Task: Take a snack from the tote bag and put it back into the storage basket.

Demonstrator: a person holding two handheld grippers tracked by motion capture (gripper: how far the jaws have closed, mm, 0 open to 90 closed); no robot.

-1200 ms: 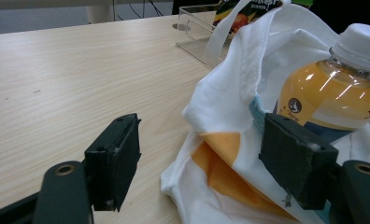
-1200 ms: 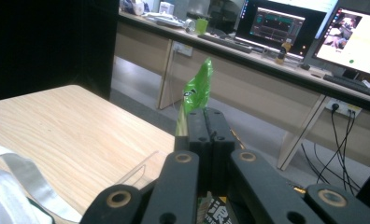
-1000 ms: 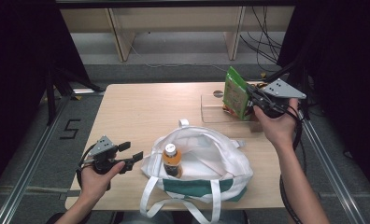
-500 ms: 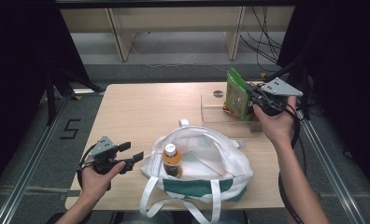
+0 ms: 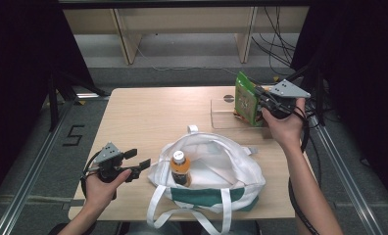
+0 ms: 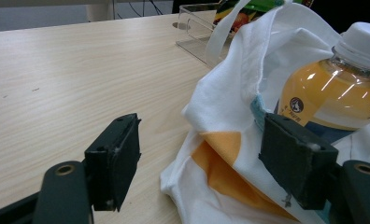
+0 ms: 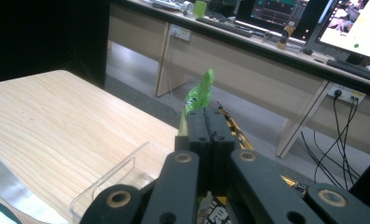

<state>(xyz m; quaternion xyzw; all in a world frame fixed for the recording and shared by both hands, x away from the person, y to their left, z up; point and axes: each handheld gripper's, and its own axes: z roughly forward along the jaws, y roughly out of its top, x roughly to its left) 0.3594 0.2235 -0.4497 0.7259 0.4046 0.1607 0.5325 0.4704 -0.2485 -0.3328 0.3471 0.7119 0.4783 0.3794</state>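
The right hand-held gripper [image 5: 260, 99] is clenched on the top edge of a green crinkly snack packet [image 5: 244, 98], held upright over the clear plastic tray [image 5: 221, 115] on the tabletop [image 5: 153, 117]. The left hand-held gripper [image 5: 135, 164] waits released beside the white cloth tote bag [image 5: 221, 171]. To do this well, I would carry the packet high enough to clear the bag's rim, letting go beside the orange drink bottle [image 5: 179, 166].

The left tongs [image 5: 139, 164] lie level at near left with jaws spread wide; the right tongs [image 5: 258, 96] are raised at far right, jaws pressed together.
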